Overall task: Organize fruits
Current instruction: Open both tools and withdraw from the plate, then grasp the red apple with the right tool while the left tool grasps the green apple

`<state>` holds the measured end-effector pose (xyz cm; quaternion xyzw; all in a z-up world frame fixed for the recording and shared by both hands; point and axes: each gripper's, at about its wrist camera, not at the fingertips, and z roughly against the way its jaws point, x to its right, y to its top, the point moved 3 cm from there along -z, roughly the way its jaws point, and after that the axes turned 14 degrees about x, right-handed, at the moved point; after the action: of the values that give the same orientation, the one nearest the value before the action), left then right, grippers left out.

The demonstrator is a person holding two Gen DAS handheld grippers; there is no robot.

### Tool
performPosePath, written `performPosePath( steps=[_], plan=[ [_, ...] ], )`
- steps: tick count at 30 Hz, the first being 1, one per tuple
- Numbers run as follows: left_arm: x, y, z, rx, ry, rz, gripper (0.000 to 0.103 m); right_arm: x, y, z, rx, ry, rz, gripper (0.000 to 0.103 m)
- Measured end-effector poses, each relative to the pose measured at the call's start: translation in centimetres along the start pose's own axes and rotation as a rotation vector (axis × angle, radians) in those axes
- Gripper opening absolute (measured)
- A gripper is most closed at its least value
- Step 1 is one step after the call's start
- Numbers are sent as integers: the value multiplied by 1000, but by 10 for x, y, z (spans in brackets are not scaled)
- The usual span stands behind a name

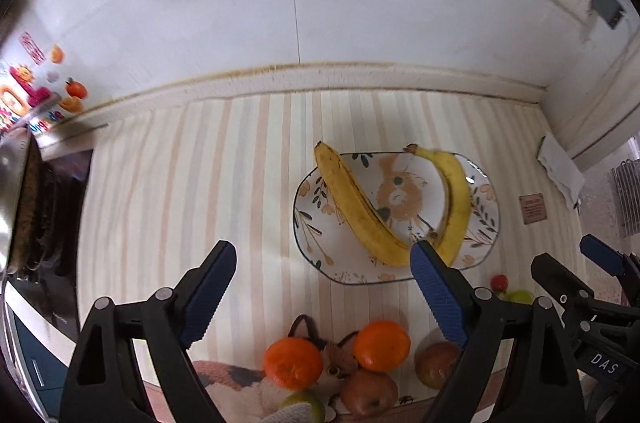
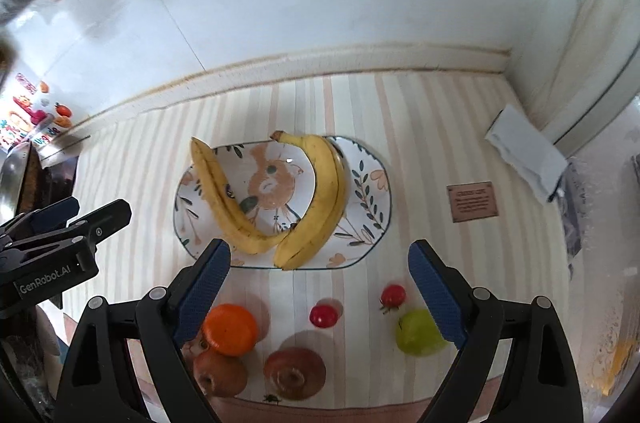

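Two yellow bananas [image 2: 320, 199] lie in a V on a patterned oval plate [image 2: 368, 191] on the striped tablecloth; the plate also shows in the left wrist view [image 1: 484, 223]. In front of the plate lie an orange [image 2: 229, 329], two brownish apples [image 2: 294, 371], two small red fruits [image 2: 323, 315] and a green apple [image 2: 418, 333]. The left wrist view shows two oranges [image 1: 382, 345] and apples on a cat-patterned mat [image 1: 232, 379]. My left gripper [image 1: 324, 287] is open and empty above the near fruits. My right gripper [image 2: 320, 287] is open and empty too.
A tiled wall runs behind the table. A stove [image 1: 44, 215] with a pan stands at the left. A folded white cloth [image 2: 528, 151] and a small brown card [image 2: 472, 201] lie at the right.
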<state>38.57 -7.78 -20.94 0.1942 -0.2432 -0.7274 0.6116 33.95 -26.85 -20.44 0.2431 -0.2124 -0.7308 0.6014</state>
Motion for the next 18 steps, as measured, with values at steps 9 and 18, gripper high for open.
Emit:
performPosePath(
  steps=[9,18],
  plan=[
    [11,-15,68,97,13,-8,89,9,-8,77,104,28,-18,93],
    [10,-41,89,96,66,71,89,23,-22,98,78,122,-39,93]
  ],
)
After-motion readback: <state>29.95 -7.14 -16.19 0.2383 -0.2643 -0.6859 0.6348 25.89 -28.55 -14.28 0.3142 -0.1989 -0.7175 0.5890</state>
